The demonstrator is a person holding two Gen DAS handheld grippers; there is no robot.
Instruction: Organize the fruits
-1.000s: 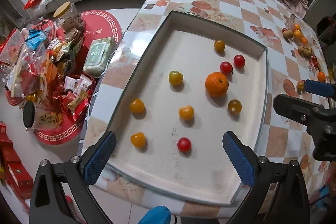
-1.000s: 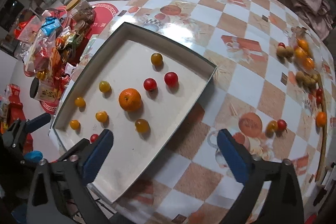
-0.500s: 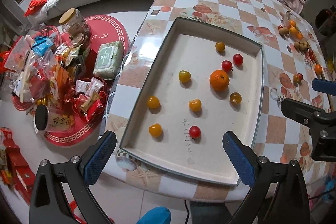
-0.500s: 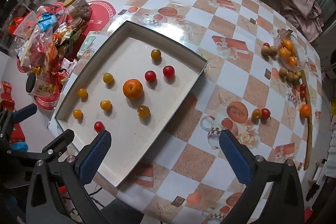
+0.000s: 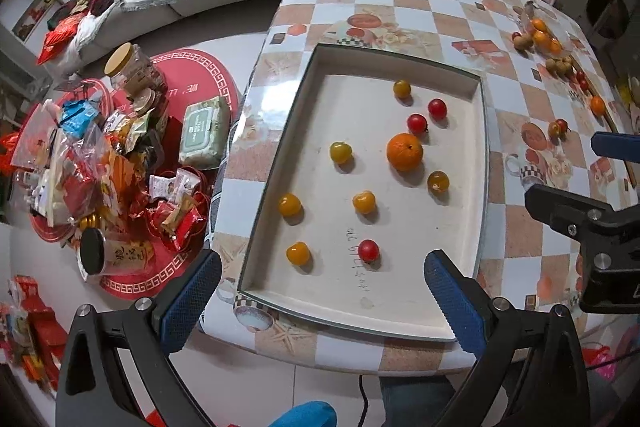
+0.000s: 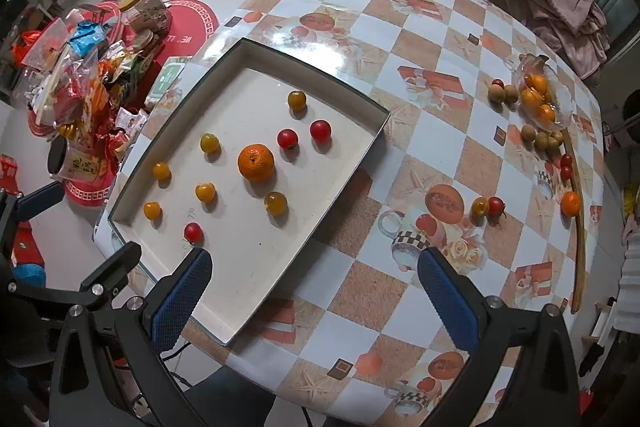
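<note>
White tray holds the sorted fruit: one mandarin among red and yellow cherry tomatoes. Both the left gripper and right gripper hover above the bench edge, jaws spread wide and empty. Loose fruit remains far right (longans, kumquats, a tomato pair). Judging by that, the right gripper should reach for the near pair first, closing gently so skins don't split. Nothing blocks the path; snack packets lie on the floor, clear of it.
</note>
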